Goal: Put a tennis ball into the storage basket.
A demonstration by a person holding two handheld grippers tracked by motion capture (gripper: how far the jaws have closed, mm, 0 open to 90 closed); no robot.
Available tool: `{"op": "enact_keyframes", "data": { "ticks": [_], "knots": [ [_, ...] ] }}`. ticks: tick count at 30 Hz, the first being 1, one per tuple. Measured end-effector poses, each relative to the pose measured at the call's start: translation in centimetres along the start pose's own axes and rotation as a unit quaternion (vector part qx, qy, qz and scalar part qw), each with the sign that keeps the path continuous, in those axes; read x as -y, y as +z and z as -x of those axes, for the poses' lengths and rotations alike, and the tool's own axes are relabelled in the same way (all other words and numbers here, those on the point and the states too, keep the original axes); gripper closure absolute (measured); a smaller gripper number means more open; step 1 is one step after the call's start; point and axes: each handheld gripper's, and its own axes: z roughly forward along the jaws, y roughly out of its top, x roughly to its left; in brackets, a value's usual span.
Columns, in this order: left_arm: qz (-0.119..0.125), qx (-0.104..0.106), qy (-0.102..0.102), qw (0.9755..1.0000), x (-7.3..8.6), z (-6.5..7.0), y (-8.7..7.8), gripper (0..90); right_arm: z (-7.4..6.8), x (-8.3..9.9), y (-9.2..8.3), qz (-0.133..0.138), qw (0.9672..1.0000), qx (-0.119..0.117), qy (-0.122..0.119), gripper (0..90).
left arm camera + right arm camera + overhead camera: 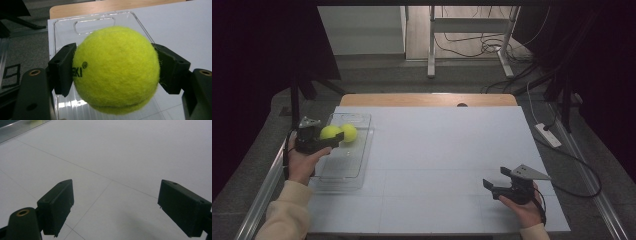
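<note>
High view, table: white table [447, 150], wooden edge at 12 o'clock, grey floor and cables beyond.
High view, tray: clear plastic tray [343, 172] at table's 9 o'clock side, long axis running 12 to 6.
High view, balls: two yellow tennis balls at tray's 12 o'clock end, touching or nearly so; held ball [330, 132] on the 9 o'clock side, second ball [349, 132] just beside it at 3 o'clock.
High view, left gripper: left gripper [337, 137] over tray's 9 o'clock rim, jaws clamped on the held ball, held by left hand [303, 162], cream sleeve.
High view, right gripper: right gripper [496, 179] at table's 4 o'clock, well apart from tray, jaws spread, nothing between; right hand [524, 206] under it.
Left gripper view, grip: held ball [116, 70] pinched between both black jaws, pads touching its sides; black print on its 9 o'clock face.
Left gripper view, tray: tray [62, 32] below and behind ball, handle cutout at 12 o'clock.
Right gripper view, jaws: wide apart, released, holding nothing.
Right gripper view, surface: bare table [125, 152] with thin seam lines; metal rail at 11 o'clock corner.
</note>
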Motion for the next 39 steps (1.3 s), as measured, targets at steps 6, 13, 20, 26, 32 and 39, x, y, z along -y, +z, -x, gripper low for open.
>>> {"op": "enact_keyframes", "data": {
  "ticks": [6, 13, 20, 26, 32, 39],
  "knots": [
    [-0.007, -0.001, -0.001, 1.0000, 0.2, -0.2, 0.2, 26.8, -0.1, 0.0, 0.0, -0.001, 1.0000, 0.000, -0.001, 13.3],
    [-0.023, -0.003, -0.001, 0.9997, 0.5, -0.4, 0.6, 26.8, 0.0, 0.0, 0.0, -0.001, 1.0000, 0.001, -0.001, 13.3],
    [-0.038, -0.004, 0.001, 0.9993, 0.6, -0.4, 1.2, 26.7, 0.0, 0.0, 0.0, -0.002, 1.0000, 0.001, -0.002, 13.3],
    [-0.053, -0.008, 0.005, 0.9985, 0.6, -0.2, 1.8, 26.7, 0.0, 0.1, 0.0, -0.002, 1.0000, 0.001, -0.002, 13.3],
    [-0.078, -0.004, 0.006, 0.9969, 0.6, -0.3, 2.4, 26.7, 0.0, 0.1, 0.0, -0.003, 1.0000, 0.001, -0.002, 13.3],
    [-0.108, -0.008, 0.007, 0.9941, 0.7, -0.6, 3.0, 26.6, 0.0, 0.1, 0.1, -0.004, 1.0000, 0.001, -0.002, 13.3]
  ]
}}
